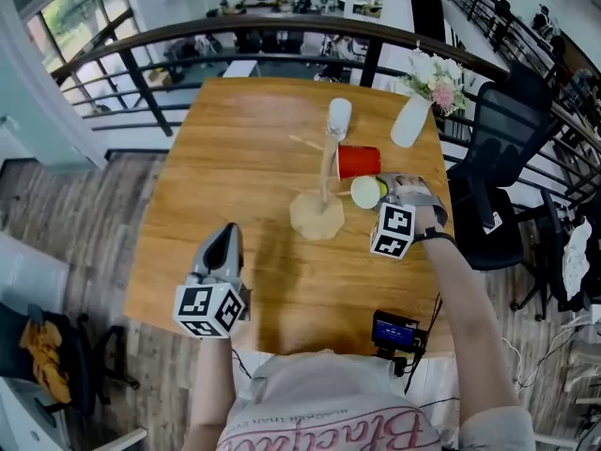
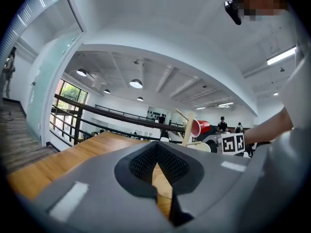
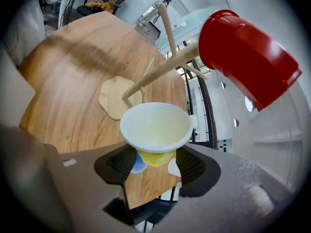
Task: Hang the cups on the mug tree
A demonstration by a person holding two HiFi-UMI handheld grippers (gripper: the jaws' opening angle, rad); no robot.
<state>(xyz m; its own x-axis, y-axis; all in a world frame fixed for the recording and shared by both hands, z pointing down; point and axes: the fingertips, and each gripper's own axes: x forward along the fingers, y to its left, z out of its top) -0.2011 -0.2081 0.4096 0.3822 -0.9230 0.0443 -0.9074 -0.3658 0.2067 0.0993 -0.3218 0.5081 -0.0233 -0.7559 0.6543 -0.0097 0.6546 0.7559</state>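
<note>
The wooden mug tree (image 1: pixel 325 172) stands mid-table on its flat base (image 1: pixel 316 216). A white cup (image 1: pixel 339 116) hangs on a far peg and a red cup (image 1: pixel 358 161) on a right-hand peg. My right gripper (image 1: pixel 383 194) is shut on a yellow cup (image 1: pixel 364 193) with a white inside, just right of the trunk and below the red cup. In the right gripper view the yellow cup (image 3: pixel 154 127) sits between the pads of the right gripper (image 3: pixel 154 160), mouth toward the camera, red cup (image 3: pixel 248 57) above. My left gripper (image 1: pixel 228 235) hovers at the table's near left, shut and holding nothing; the left gripper (image 2: pixel 156 152) points level toward the mug tree (image 2: pixel 187 129).
A white vase (image 1: pixel 410 120) with flowers (image 1: pixel 434 78) stands at the table's far right corner. A dark railing (image 1: pixel 282 28) curves behind the table. A black office chair (image 1: pixel 498 134) is to the right. A small black device (image 1: pixel 394 330) is clamped at the near edge.
</note>
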